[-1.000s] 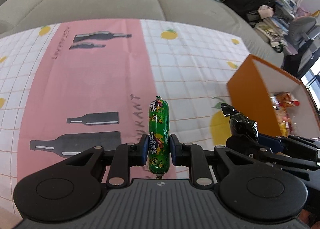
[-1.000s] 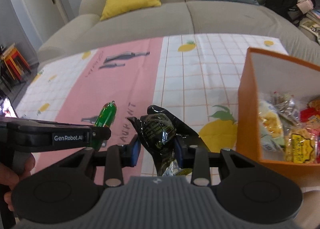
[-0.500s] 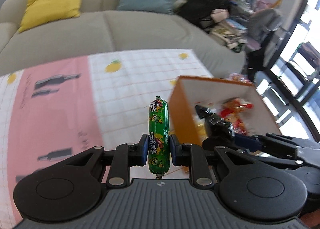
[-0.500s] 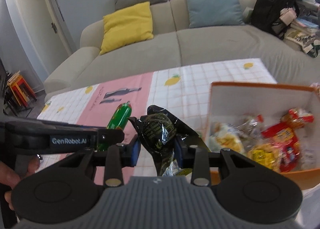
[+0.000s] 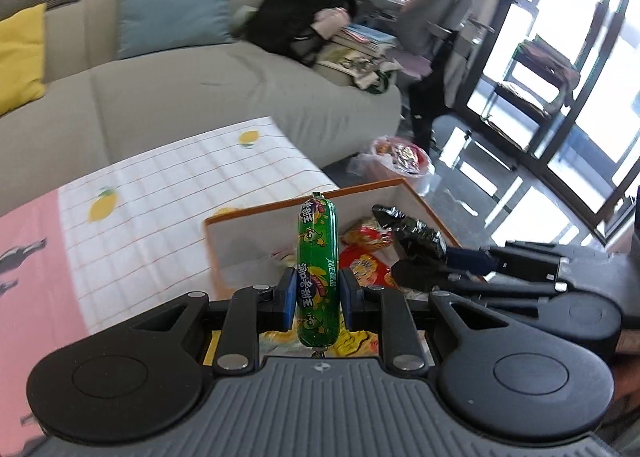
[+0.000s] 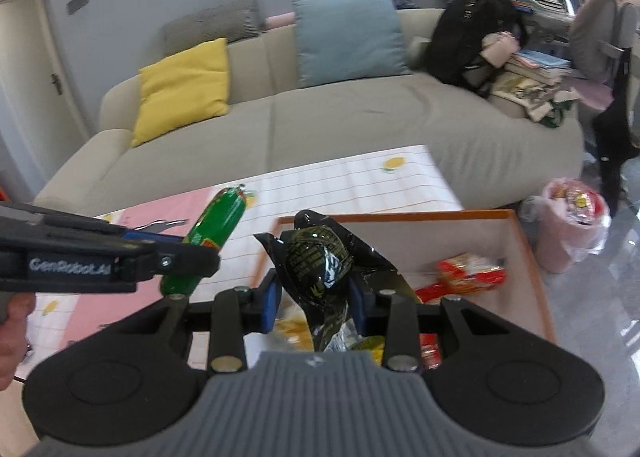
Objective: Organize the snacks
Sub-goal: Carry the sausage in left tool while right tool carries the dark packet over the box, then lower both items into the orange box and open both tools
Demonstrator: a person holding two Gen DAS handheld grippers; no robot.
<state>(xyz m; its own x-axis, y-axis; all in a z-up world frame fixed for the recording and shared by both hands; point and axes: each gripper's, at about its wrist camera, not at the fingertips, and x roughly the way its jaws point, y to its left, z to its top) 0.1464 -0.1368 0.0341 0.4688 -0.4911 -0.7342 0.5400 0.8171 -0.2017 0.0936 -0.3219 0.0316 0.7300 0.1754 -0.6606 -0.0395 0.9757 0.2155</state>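
While the left gripper (image 5: 316, 299) pinches a green sausage stick (image 5: 317, 273) upright between its pads and the right gripper (image 6: 314, 303) clamps a crumpled black snack packet (image 6: 320, 263), both hang over the near part of an orange box (image 6: 532, 253) holding red and yellow snack bags (image 6: 468, 269). The box sits at the right end of a table under a cloth (image 5: 160, 209) of white check with lemons and a pink band to the left. Beyond stretches a beige sofa (image 6: 340, 117) with yellow (image 6: 184, 89) and blue cushions (image 6: 348, 37) and a black backpack (image 6: 468, 37), a pink bag (image 6: 572, 221) on the glossy floor to the right, and glass doors (image 5: 560, 77) further right.
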